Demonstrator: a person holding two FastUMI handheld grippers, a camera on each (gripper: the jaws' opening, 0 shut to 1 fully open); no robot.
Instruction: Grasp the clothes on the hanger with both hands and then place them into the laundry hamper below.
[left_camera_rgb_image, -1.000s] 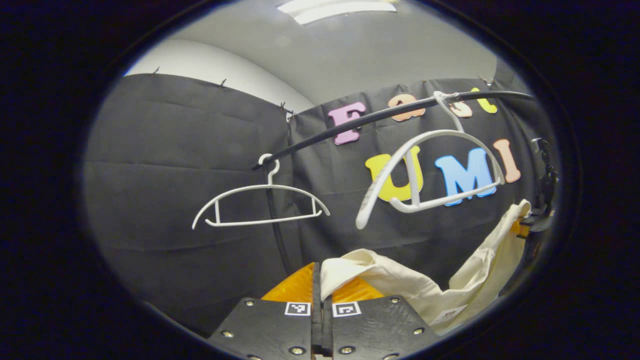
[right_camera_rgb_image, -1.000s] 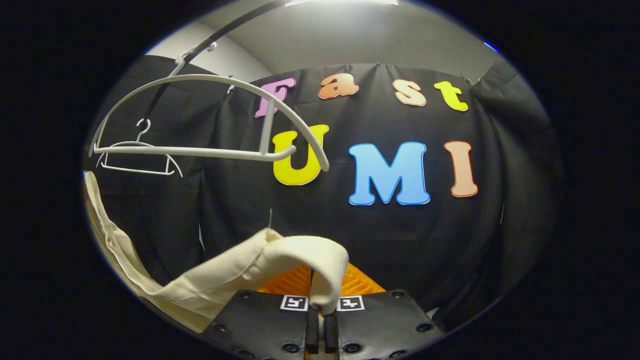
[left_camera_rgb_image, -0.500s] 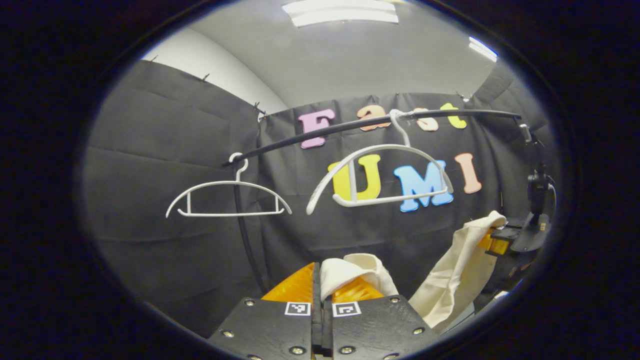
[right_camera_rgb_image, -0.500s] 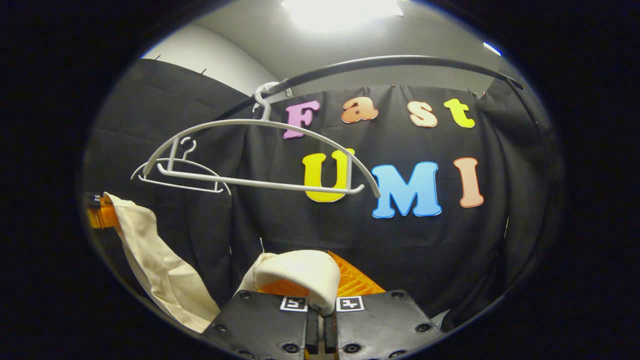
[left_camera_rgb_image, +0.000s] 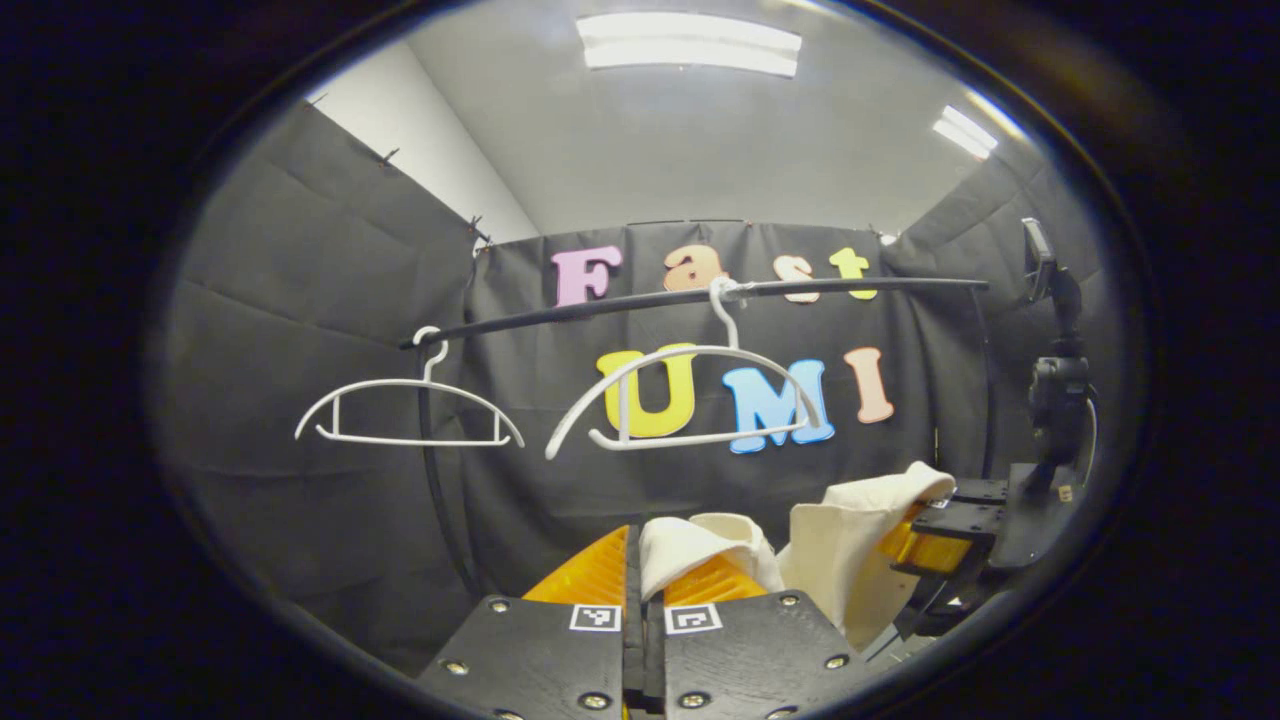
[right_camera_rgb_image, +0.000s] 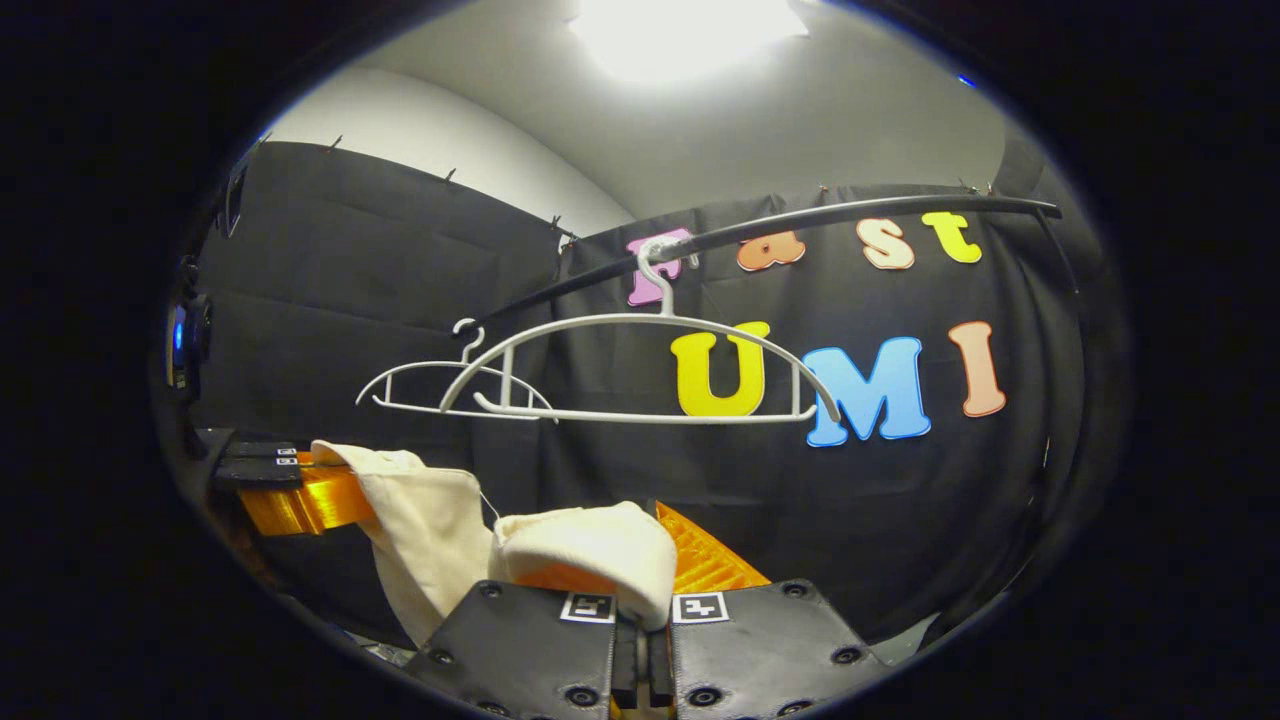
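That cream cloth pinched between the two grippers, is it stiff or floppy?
Probably floppy: the cream garment sags between the left gripper and right gripper and folds over the orange fingers. It seems light, since small pinches hold it.

Two hangers (left_camera_rgb_image: 410, 415) (left_camera_rgb_image: 690, 400) are hanging side by side on a rail (left_camera_rgb_image: 700, 297) running across before the far wall. Below and nearer, the cloth (left_camera_rgb_image: 840, 560) is stretching between the left gripper (left_camera_rgb_image: 643, 585) and the right gripper (right_camera_rgb_image: 645, 600), well apart from the hangers.
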